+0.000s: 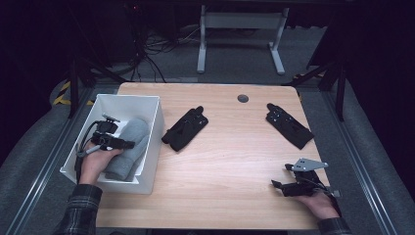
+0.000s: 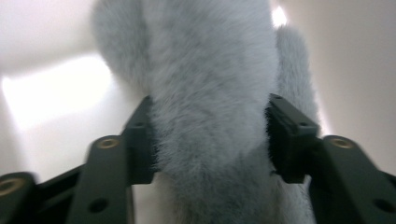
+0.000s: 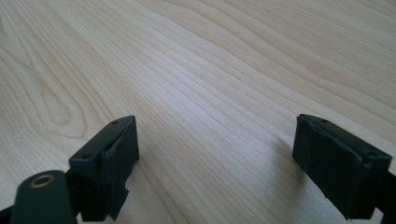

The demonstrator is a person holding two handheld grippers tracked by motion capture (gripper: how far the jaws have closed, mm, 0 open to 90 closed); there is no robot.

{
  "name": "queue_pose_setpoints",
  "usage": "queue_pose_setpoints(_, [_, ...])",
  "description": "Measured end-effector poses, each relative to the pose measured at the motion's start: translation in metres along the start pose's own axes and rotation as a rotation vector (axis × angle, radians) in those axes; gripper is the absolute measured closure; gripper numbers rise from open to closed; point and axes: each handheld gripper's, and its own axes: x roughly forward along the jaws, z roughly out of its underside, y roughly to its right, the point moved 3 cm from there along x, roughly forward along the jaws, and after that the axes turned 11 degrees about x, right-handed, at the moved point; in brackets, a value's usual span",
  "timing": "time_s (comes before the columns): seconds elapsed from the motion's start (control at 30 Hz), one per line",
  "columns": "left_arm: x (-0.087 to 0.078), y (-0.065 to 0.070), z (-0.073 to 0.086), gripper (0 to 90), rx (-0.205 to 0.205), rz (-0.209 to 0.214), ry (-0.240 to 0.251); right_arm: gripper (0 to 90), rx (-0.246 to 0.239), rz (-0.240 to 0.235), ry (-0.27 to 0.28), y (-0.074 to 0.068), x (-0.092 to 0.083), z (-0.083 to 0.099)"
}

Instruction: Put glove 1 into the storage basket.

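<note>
Fluffy grey sock [image 1: 128, 147] lay in the white bin [image 1: 153, 142] at 9 o'clock, between the left gripper's [image 1: 128, 145] parted jaws.

The person's left hand [image 1: 93, 159] is reaching in from the near left edge, its plaid sleeve [image 1: 80, 208] showing at the wrist, and is holding the left gripper [image 1: 128, 144] low and pointing right. In the left gripper view its two black jaws are standing partly apart, the pads [image 2: 280, 135] lying against soft grey pile on both sides without visibly squeezing it. The right hand [image 1: 320, 203] is resting at the near right, palm up under the right gripper [image 1: 280, 185], which is pointing left and lying low. Its jaws are standing wide apart, with nothing between the pads [image 3: 119, 154].
</note>
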Motion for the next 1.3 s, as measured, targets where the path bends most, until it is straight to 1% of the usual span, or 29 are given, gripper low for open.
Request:
queue_pose_setpoints(0.03, [-0.004,0.001,-0.002,40.6,0.004,-0.006,0.009,14.8,0.001,0.000,0.000,0.000,0.000,0.000])
queue_pose_setpoints(0.07, [-0.004,0.001,-0.002,37.9,0.004,-0.006,0.009,14.8,0.000,0.000,0.000,0.000,0.000,0.000])
queue_pose_setpoints(0.1, [-0.011,0.004,-0.005,36.2,0.013,-0.016,0.043,14.8,0.000,0.000,0.000,0.000,0.000,0.000])
queue_pose_setpoints(0.13, [-0.015,0.005,-0.006,34.4,0.010,-0.008,0.066,14.8,0.000,0.000,0.000,0.000,0.000,0.000])
queue_pose_setpoints(0.2, [-0.018,0.006,-0.008,31.7,0.016,-0.006,0.069,14.8,0.000,0.000,0.000,0.000,0.000,0.000])
queue_pose_setpoints(0.23, [-0.021,0.008,-0.010,31.7,0.022,-0.011,0.070,14.8,0.000,0.000,0.000,0.000,0.000,0.000])
queue_pose_setpoints(0.3, [-0.029,0.013,-0.014,29.6,0.038,-0.011,0.091,14.8,0.001,0.000,0.000,0.000,0.000,0.000])
queue_pose_setpoints(0.37, [-0.037,0.019,-0.019,29.2,0.045,-0.006,0.124,14.8,0.000,0.000,0.000,0.000,0.000,0.000])
queue_pose_setpoints(0.43, [-0.045,0.026,-0.026,28.0,0.068,-0.004,0.147,14.8,0.001,0.000,0.000,0.000,0.000,0.000])
queue_pose_setpoints(0.47, [-0.049,0.030,-0.029,28.0,0.077,0.005,0.161,14.8,0.001,0.000,0.000,0.000,0.000,0.000])
queue_pose_setpoints(0.5, [-0.051,0.032,-0.031,27.8,0.084,0.009,0.162,14.8,0.000,0.000,0.000,0.000,0.000,0.000])
queue_pose_setpoints(0.57, [-0.056,0.038,-0.036,27.1,0.100,0.007,0.181,14.8,0.001,0.000,0.000,0.000,0.000,0.000])
queue_pose_setpoints(0.6, [-0.058,0.042,-0.039,26.8,0.106,0.022,0.188,14.8,0.001,0.000,0.000,0.000,0.000,0.000])
queue_pose_setpoints(0.63, [-0.060,0.046,-0.041,26.7,0.114,0.027,0.200,14.8,0.001,0.000,0.000,0.000,0.000,0.000])
queue_pose_setpoints(0.67, [-0.060,0.046,-0.041,26.4,0.114,0.027,0.200,14.8,0.001,0.000,0.000,0.000,0.000,0.000])
queue_pose_setpoints(0.7, [-0.063,0.051,-0.045,26.2,0.125,0.029,0.207,14.8,0.001,0.000,0.000,0.000,0.000,0.000])
queue_pose_setpoints(0.73, [-0.066,0.059,-0.049,26.1,0.149,0.035,0.217,14.8,0.001,0.000,0.000,0.000,0.000,0.000])
queue_pose_setpoints(0.8, [-0.068,0.066,-0.053,25.9,0.164,0.045,0.231,14.8,0.001,0.000,0.000,0.000,0.000,0.000])
queue_pose_setpoints(0.83, [-0.068,0.066,-0.053,25.6,0.164,0.045,0.231,14.8,0.001,0.000,0.000,0.000,0.000,0.000])
queue_pose_setpoints(0.9, [-0.071,0.076,-0.059,25.3,0.183,0.053,0.246,14.8,0.000,0.000,0.000,0.000,0.000,0.000])
queue_pose_setpoints(0.93, [-0.072,0.085,-0.063,23.8,0.204,0.060,0.251,14.8,0.000,0.000,0.000,0.000,0.000,0.000])
queue_pose_setpoints(1.0, [-0.072,0.092,-0.066,22.6,0.223,0.073,0.254,14.8,0.000,0.000,0.000,0.000,0.000,0.000])
queue_pose_setpoints(1.07, [-0.072,0.100,-0.069,22.0,0.234,0.082,0.260,14.8,0.000,0.000,0.000,0.000,0.000,0.000])
queue_pose_setpoints(1.13, [-0.071,0.103,-0.070,21.3,0.240,0.084,0.262,14.8,0.001,0.000,0.000,0.000,0.000,0.000])
queue_pose_setpoints(1.17, [-0.070,0.108,-0.072,21.3,0.248,0.090,0.268,14.8,0.001,0.000,0.000,0.000,0.000,0.000])
queue_pose_setpoints(1.3, [-0.064,0.125,-0.076,21.3,0.279,0.111,0.262,14.8,0.001,0.000,0.000,0.000,0.000,0.000])
